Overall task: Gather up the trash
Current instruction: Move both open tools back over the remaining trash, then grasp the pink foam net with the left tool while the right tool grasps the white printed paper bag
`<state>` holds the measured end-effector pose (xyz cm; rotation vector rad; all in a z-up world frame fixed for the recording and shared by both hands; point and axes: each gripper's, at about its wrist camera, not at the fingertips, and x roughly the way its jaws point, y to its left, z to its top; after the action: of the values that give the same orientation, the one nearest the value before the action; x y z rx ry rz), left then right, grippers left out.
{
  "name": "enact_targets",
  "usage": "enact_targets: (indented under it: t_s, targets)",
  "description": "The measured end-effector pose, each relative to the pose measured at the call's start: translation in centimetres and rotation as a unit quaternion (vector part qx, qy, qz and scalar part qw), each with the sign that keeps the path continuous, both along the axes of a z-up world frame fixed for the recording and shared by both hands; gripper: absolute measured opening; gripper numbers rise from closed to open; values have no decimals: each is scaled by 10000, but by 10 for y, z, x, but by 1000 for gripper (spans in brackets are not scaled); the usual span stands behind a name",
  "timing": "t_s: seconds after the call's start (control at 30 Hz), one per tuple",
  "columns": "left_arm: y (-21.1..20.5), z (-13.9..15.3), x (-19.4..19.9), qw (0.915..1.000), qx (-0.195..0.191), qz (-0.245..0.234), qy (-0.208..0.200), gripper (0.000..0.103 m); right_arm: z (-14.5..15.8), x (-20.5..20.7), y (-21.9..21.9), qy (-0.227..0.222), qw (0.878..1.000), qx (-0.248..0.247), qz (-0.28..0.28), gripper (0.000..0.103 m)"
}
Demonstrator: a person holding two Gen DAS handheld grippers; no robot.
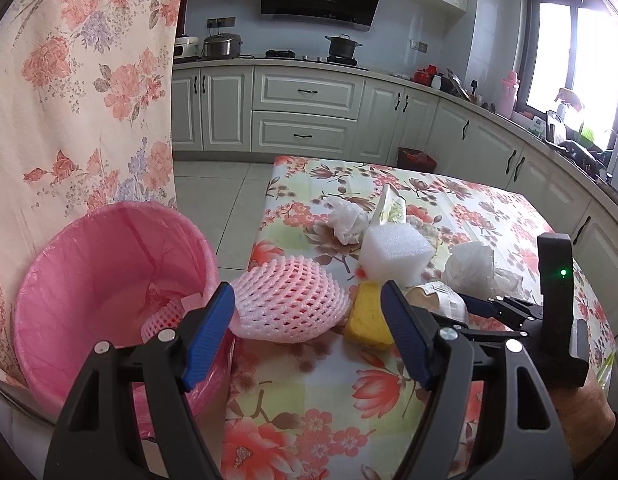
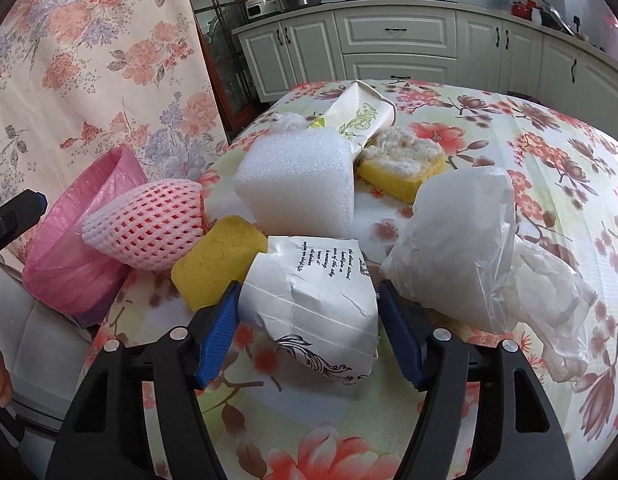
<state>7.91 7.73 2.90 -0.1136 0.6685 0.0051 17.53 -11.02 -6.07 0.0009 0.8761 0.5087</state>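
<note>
A crumpled white paper cup (image 2: 313, 304) lies at lower centre on the floral surface (image 2: 509, 128), between the right gripper (image 2: 309, 332) pads, which press its sides as the gripper tilts downward. The left gripper (image 1: 309, 332) stands apart, empty, angled down beside the pink bin (image 1: 109, 280) at lower left.

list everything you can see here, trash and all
bin: one, pink liner, left of the table
foam net: two, pink, one on the table edge by the bin, one inside the bin
sponge: two, yellow, one near, one farther back
foam block: one, white, mid pile
paper cup: two, white and crumpled, one near, one behind the foam block
tissue wad: one, white, far side of the pile
plastic bag: one, white, right of the pile
table: one, floral cloth
curtain: one, floral, behind the bin
left gripper: black and blue, open, empty
right gripper: black and blue, pads against the near paper cup
</note>
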Motion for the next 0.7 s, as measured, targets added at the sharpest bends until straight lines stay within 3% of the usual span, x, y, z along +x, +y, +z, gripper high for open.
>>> enact_targets:
  t_s: [0.7]
  targets:
    - [-25,-23,14,9993,-93,-302,198,72,63,-14,-28,-741,9971,142,-108,63]
